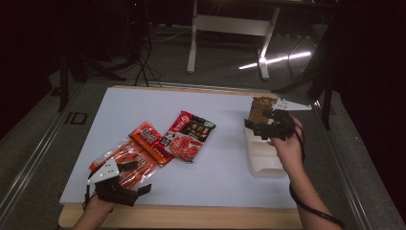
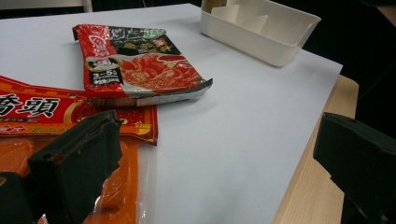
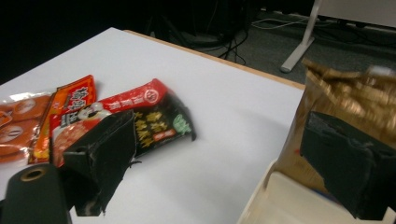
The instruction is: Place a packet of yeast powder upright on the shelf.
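Note:
Three food packets lie left of the table's middle: a red-and-black one (image 1: 189, 136) (image 2: 140, 70) (image 3: 159, 121), a red one with gold lettering (image 1: 151, 141) (image 2: 46, 109) (image 3: 74, 95), and a clear orange one (image 1: 124, 160) (image 2: 126, 186) (image 3: 18, 126). A gold-brown packet (image 1: 261, 109) (image 3: 355, 98) stands upright in the far end of a white bin (image 1: 263, 158) (image 2: 261, 35) (image 3: 261, 196). My right gripper (image 1: 261, 122) (image 3: 219, 130) hovers open over the bin just in front of that packet, holding nothing. My left gripper (image 1: 139, 177) (image 2: 219, 135) is open near the front edge, one jaw over the orange packet.
The white tabletop (image 1: 225, 163) has a wooden rim (image 1: 191, 218) along the front. Bare surface lies between the packets and the bin. A desk frame (image 1: 230, 28) and cables stand on the dark floor beyond the far edge.

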`<action>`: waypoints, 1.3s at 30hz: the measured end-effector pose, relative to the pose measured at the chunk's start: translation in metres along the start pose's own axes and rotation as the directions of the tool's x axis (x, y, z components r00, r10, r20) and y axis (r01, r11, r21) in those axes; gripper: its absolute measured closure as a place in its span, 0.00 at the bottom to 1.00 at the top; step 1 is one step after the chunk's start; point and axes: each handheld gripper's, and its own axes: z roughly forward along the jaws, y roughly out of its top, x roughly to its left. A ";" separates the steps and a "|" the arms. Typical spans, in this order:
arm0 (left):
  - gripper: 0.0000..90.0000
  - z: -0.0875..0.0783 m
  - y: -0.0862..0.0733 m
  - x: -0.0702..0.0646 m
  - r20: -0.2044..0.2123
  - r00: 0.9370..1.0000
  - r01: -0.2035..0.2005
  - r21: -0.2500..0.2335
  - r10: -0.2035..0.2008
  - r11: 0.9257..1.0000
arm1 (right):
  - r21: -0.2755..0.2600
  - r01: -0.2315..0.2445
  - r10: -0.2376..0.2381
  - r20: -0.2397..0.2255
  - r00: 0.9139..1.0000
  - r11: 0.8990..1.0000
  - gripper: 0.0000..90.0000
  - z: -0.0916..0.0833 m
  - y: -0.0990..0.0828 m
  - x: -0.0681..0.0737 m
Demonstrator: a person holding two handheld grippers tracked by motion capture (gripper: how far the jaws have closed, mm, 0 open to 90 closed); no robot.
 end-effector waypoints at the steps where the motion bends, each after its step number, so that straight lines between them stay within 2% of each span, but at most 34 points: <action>1: 0.01 0.000 0.000 0.000 0.002 1.000 0.001 -0.002 -0.001 1.000 | -0.003 -0.002 0.002 0.006 1.000 1.000 0.12 -0.003 -0.005 0.003; 3: 0.01 0.000 0.000 0.000 0.004 1.000 -0.002 -0.004 0.002 1.000 | -0.009 -0.010 0.010 -0.002 1.000 1.000 0.12 -0.007 -0.012 0.007; 7: 0.01 0.000 0.000 -0.001 0.005 1.000 -0.003 0.001 0.003 1.000 | -0.018 -0.033 0.033 0.014 0.999 0.999 0.15 -0.015 -0.027 0.013; 9: 0.01 0.000 0.000 -0.001 0.006 1.000 -0.001 0.000 0.001 1.000 | -0.022 -0.038 0.038 -0.009 0.999 0.999 0.15 -0.017 -0.032 0.016; 11: 0.01 0.000 0.000 -0.001 0.005 1.000 -0.002 0.002 0.002 1.000 | -0.020 -0.034 0.034 -0.024 0.999 0.999 0.15 -0.017 -0.036 0.018; 12: 0.01 0.000 0.000 -0.001 0.005 1.000 -0.002 0.002 0.002 1.000 | -0.011 -0.022 0.022 -0.007 1.000 1.000 0.15 -0.018 -0.042 0.021; 13: 0.01 0.000 0.000 -0.001 0.005 1.000 -0.002 0.002 0.002 1.000 | -0.001 -0.032 0.032 -0.020 0.999 0.999 0.15 -0.020 -0.048 0.024; 15: 0.01 0.000 0.000 -0.001 0.005 1.000 -0.003 0.003 0.003 1.000 | 0.004 -0.031 0.031 -0.011 0.999 1.000 0.15 -0.021 -0.052 0.026; 17: 0.01 0.000 0.000 -0.001 0.006 1.000 -0.004 0.004 0.004 1.000 | 0.004 -0.045 0.045 -0.023 0.999 0.999 0.15 -0.026 -0.060 0.031; 20: 0.01 0.000 0.000 -0.002 0.008 1.000 -0.009 0.005 0.009 1.000 | 0.022 -0.025 0.026 -0.008 1.000 0.999 0.15 -0.029 -0.067 0.038; 27: 0.01 0.000 0.000 -0.002 0.020 1.000 -0.020 -0.016 0.020 1.000 | 0.042 0.003 -0.003 -0.019 1.000 0.999 0.14 -0.034 -0.079 0.053; 28: 0.01 0.000 0.000 -0.002 0.023 0.999 -0.026 -0.019 0.026 0.999 | 0.042 0.021 -0.021 -0.011 1.000 0.999 0.14 -0.037 -0.082 0.058; 30: 0.01 0.001 0.000 -0.002 0.032 0.999 -0.028 -0.022 0.028 0.999 | 0.042 0.020 -0.020 -0.018 1.000 0.999 0.14 -0.038 -0.083 0.061; 32: 0.01 0.001 -0.001 -0.003 0.043 0.999 -0.031 -0.016 0.031 0.999 | 0.038 0.014 -0.013 -0.030 0.999 0.999 0.14 -0.043 -0.089 0.066; 34: 0.01 0.002 -0.001 -0.004 0.043 0.998 -0.052 0.012 0.052 0.999 | 0.025 0.019 -0.018 -0.026 1.000 1.000 0.14 -0.049 -0.094 0.070; 39: 0.01 0.002 -0.002 -0.004 0.043 0.998 -0.054 0.021 0.053 0.998 | 0.017 0.020 -0.019 -0.038 0.999 1.000 0.14 -0.058 -0.102 0.075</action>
